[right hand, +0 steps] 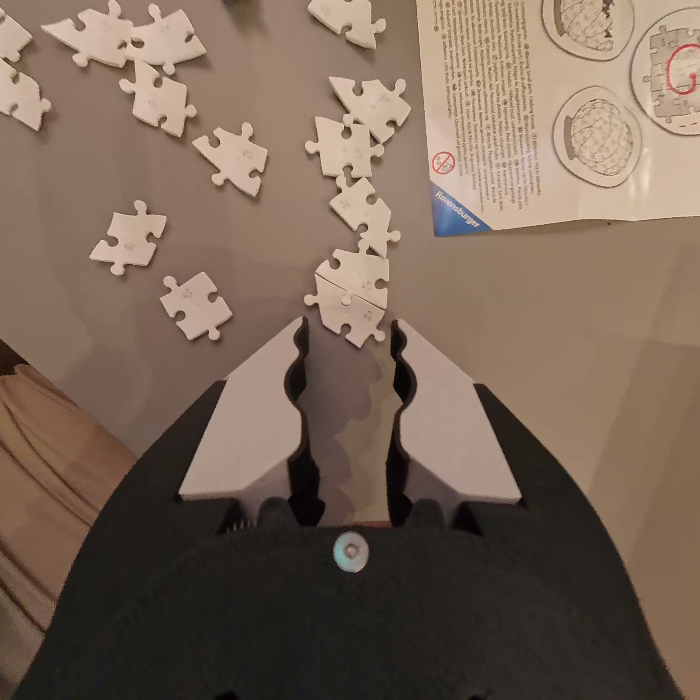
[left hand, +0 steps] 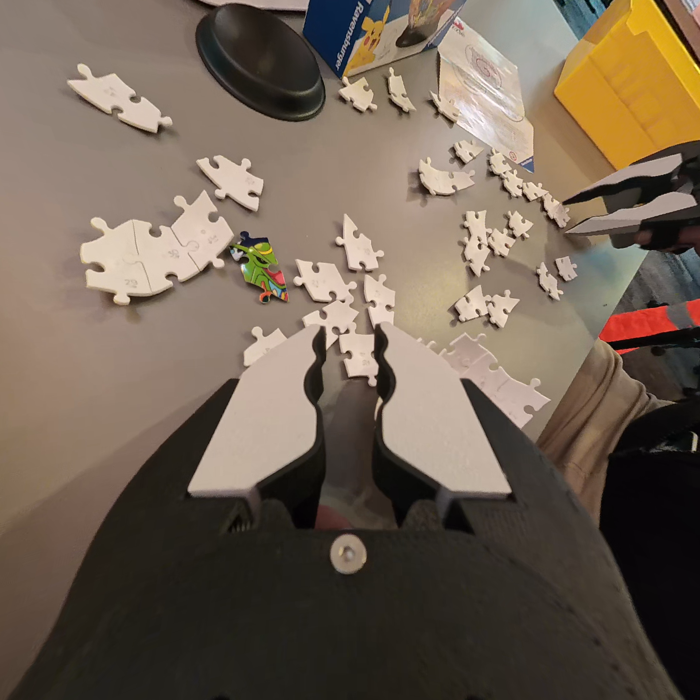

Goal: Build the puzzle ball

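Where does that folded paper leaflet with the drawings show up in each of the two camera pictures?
Left wrist view: the leaflet lies far up on the right, between the blue box and the yellow bin.
Right wrist view: the leaflet fills the upper right corner, close and large.
Shared landmark: the trail of white puzzle pieces running down from the leaflet's blue corner to the right gripper.

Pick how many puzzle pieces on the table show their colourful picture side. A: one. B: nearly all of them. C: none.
A: only the green colourful piece lies picture side up; every other piece in the left wrist view, like the joined white cluster, shows its blank back.
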Motion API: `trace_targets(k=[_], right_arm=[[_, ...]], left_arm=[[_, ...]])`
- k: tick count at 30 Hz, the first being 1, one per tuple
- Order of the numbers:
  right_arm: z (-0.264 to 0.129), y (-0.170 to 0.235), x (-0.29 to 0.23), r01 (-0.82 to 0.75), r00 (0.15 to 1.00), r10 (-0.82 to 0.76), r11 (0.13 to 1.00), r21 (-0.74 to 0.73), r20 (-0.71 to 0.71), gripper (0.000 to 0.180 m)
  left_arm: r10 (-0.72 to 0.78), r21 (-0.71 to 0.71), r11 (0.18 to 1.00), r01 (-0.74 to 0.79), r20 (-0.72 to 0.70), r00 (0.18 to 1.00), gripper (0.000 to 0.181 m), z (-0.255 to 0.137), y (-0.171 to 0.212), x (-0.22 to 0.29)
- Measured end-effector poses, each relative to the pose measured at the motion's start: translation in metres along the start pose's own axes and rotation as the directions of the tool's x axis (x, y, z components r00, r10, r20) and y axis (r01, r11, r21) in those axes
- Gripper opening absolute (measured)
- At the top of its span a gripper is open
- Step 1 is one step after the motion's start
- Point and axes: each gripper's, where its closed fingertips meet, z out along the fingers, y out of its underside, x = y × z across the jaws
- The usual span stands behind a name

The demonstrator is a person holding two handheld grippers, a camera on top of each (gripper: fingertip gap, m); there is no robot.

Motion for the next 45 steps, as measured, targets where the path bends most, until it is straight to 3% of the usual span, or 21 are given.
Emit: trace_targets(k=[7,9,18,31,37,45], right_arm=[[0.001,-0.008,-0.005,0.013,0.999,-0.014,1.0,0.02,0.048,0.041],[-0.005,-0.02,-0.008,0.027,0.998,-0.031,0.998,0.062,0.063,0.047],[0.002,-0.074,-0.015,0.084,0.992,-0.099,0.981,0.176,0.083,0.039],[0.079,-0.129,-0.053,0.181,0.97,-0.189,0.982,0.061,0.156,0.035],[0.089,-0.144,-0.062,0.175,0.965,-0.187,0.982,0.076,0.186,0.016],[0.089,-0.149,-0.077,0.203,0.947,-0.217,0.976,0.083,0.238,0.016]], left_arm=[[0.001,0.02,1.0,-0.001,0.013,1.0,0.023,0.0,-0.002,-0.002],[0.006,0.019,1.0,-0.006,0.019,1.0,0.022,0.0,-0.002,-0.002],[0.008,0.051,0.999,-0.009,0.036,0.999,0.022,-0.01,-0.002,-0.006],[-0.037,0.106,0.994,0.031,0.055,0.998,0.022,-0.036,0.013,-0.011],[-0.048,0.115,0.992,0.043,0.04,0.998,0.022,-0.038,0.017,-0.009],[-0.012,0.13,0.992,0.006,0.048,0.999,0.023,-0.038,0.006,-0.001]])
